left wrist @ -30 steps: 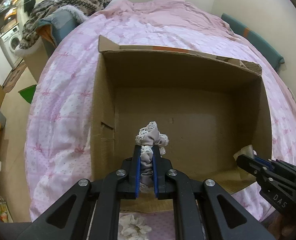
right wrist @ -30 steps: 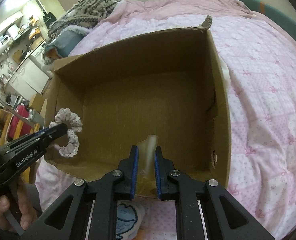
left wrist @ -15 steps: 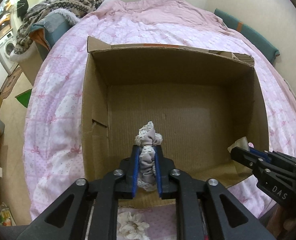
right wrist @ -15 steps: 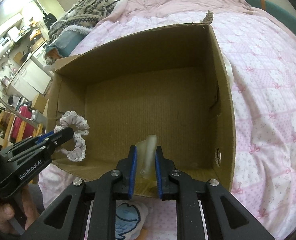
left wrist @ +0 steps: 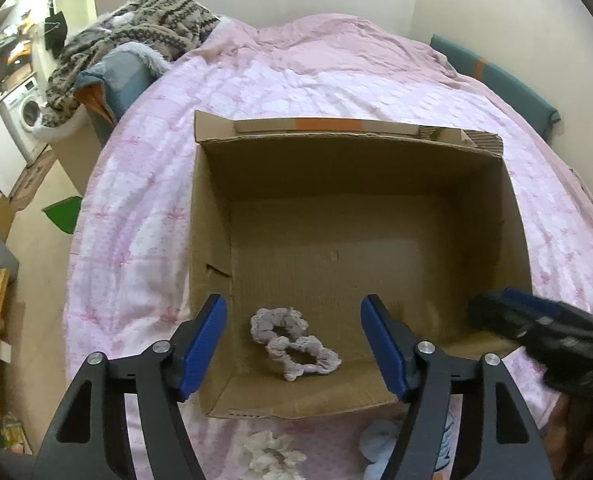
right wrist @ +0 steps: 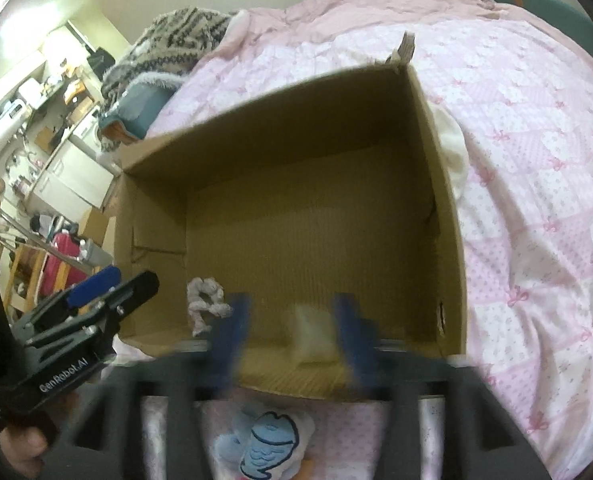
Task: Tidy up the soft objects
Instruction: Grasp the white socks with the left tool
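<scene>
Scrunchie [left wrist: 294, 342] now out of left claw [left wrist: 294, 344]

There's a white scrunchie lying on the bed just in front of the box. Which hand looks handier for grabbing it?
Probably the left. The white scrunchie lies just under the open left gripper; the right gripper hovers over a blue plush.

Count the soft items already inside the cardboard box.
2. A lace-trimmed scrunchie lies on the box floor near the front left; a pale cream item sits near the front middle. Others seem unlikely.
</scene>
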Tool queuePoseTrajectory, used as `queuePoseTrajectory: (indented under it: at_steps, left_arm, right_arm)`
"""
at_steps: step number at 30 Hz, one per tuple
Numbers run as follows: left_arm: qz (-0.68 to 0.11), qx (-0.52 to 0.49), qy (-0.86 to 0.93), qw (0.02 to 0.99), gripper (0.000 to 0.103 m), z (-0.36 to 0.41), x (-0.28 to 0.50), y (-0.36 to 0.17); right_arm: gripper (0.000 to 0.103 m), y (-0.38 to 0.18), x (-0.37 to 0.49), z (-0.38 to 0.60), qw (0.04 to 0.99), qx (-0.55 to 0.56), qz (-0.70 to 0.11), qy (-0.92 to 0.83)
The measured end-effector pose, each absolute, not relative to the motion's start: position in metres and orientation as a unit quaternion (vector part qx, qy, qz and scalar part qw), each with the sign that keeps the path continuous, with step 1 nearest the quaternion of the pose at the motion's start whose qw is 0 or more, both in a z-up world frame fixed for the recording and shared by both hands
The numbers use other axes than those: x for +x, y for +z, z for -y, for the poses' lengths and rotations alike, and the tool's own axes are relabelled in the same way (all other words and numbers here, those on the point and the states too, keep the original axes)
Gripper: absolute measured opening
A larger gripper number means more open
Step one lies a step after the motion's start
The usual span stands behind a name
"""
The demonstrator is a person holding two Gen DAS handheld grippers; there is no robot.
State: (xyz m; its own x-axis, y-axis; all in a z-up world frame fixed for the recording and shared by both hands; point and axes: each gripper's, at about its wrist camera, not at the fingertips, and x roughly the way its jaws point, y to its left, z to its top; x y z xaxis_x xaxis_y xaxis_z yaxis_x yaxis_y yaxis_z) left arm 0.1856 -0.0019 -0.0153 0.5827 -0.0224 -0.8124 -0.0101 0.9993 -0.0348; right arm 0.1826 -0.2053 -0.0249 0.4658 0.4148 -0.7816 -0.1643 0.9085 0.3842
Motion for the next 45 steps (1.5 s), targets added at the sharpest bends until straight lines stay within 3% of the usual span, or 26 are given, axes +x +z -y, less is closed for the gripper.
queuePoseTrajectory:
  at_steps: [19, 33, 45]
  left_arm:
    - [-0.442, -0.036, 0.02, 0.896, 0.067, -0.03, 0.139, 0.017]
    - [-0.453, -0.061, 0.058, 0.888, 0.068, -0.057, 0.091, 0.014]
    - [-0.636, -0.116, 0.045, 0.762, 0.069, -0.08, 0.08, -0.078]
  right_arm:
    - [0.085, 0.01, 0.145, 0.227, 0.868, 0.137, -0.453, 0.148]
    - [0.085, 0.003, 0.106, 0.232, 0.855, 0.156, -0.473, 0.145]
    - [0.085, -0.022, 0.094, 0.227, 0.838, 0.124, -0.514, 0.133]
